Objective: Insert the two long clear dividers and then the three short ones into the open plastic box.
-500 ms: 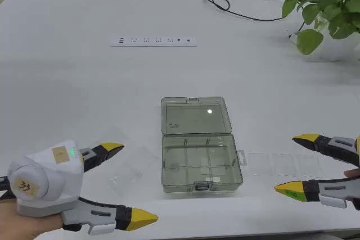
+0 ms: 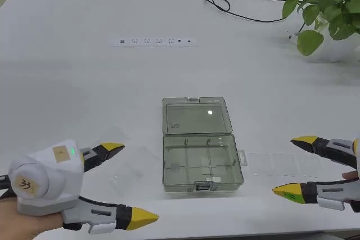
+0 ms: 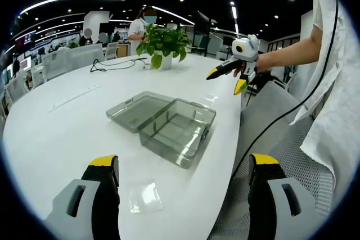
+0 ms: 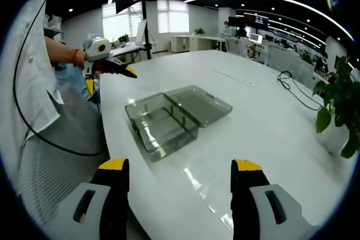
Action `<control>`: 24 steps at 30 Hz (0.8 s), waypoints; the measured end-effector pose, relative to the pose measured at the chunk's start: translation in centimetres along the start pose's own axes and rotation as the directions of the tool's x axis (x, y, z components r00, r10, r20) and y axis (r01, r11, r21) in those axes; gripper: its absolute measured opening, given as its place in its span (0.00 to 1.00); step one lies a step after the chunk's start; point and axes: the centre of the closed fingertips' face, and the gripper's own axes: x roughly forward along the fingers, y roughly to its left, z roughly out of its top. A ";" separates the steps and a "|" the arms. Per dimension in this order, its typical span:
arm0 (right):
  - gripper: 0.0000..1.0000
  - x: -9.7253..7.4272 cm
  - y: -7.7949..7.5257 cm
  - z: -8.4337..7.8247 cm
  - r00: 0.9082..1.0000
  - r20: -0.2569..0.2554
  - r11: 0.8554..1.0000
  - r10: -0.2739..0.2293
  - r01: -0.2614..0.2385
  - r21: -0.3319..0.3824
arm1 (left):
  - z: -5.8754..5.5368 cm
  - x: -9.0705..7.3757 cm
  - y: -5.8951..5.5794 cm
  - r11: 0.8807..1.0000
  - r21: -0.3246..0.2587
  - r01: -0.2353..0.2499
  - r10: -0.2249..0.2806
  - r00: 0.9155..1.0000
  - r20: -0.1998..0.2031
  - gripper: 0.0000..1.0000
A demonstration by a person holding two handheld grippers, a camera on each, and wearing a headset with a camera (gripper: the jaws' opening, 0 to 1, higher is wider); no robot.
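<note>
Box of smoky clear plastic [image 2: 202, 164], set lid-open mid white table [image 2: 84, 94] for loading, flanked by flat clear dividers [image 2: 275, 164]; yellow-tipped left gripper [image 2: 130, 181] and right gripper [image 2: 295, 166] held spread, empty, poised for picking.

Box [image 2: 197, 117] between left dividers [image 2: 128, 167] and right dividers [image 2: 281, 164]

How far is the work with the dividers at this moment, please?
Done: the box is open, its lid laid back. In hand: nothing; the left gripper and the right gripper are both open and empty. Left: clear dividers lie on the table at both sides of the box, so the inserting seems not yet begun.
</note>
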 end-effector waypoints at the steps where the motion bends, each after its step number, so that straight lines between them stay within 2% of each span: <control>1: 0.74 0.0 0.0 0.1 1.000 0.001 1.000 0.000 0.000 0.000 | 0.0 0.0 0.0 1.000 0.000 0.000 0.000 1.000 0.000 0.98; 24: 0.74 -0.1 0.0 0.2 1.000 -0.006 1.000 0.003 -0.003 -0.015 | 0.2 0.1 0.0 1.000 0.006 0.011 -0.011 1.000 -0.001 0.97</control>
